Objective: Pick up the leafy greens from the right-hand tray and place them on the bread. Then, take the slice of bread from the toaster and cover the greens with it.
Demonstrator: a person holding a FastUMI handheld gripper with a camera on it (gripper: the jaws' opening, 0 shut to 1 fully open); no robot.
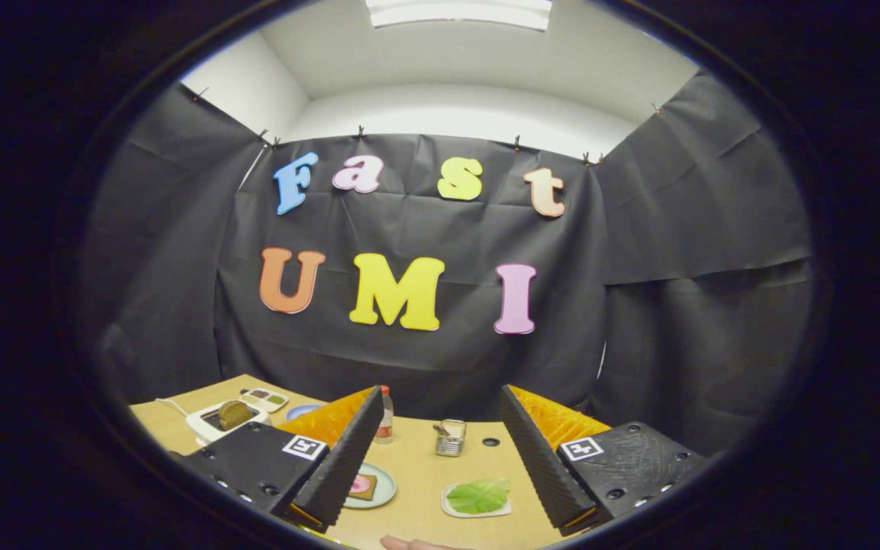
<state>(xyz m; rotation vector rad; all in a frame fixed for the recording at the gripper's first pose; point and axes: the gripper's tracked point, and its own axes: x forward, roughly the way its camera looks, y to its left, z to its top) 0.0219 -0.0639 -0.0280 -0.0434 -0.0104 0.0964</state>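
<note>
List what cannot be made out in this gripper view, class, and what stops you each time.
- Plate with the bread: partly behind one finger of the open gripper.
- Small tin: contents too small.
- Toaster: slice tiny, partly inside.
- Hand: cut off below.
- Leafy greens show clearly.

Black-draped booth (pixel 684 252) — ceiling light (pixel 458 12) above

The fingers (pixel 348 458) are matt black with ribbed faces, set wide apart with nothing between. The table (pixel 425 489) looks like smooth pale wood. The greens (pixel 478 496) look glossy on a smooth white tray (pixel 451 510). The tin (pixel 450 438) is shiny metal.
</note>
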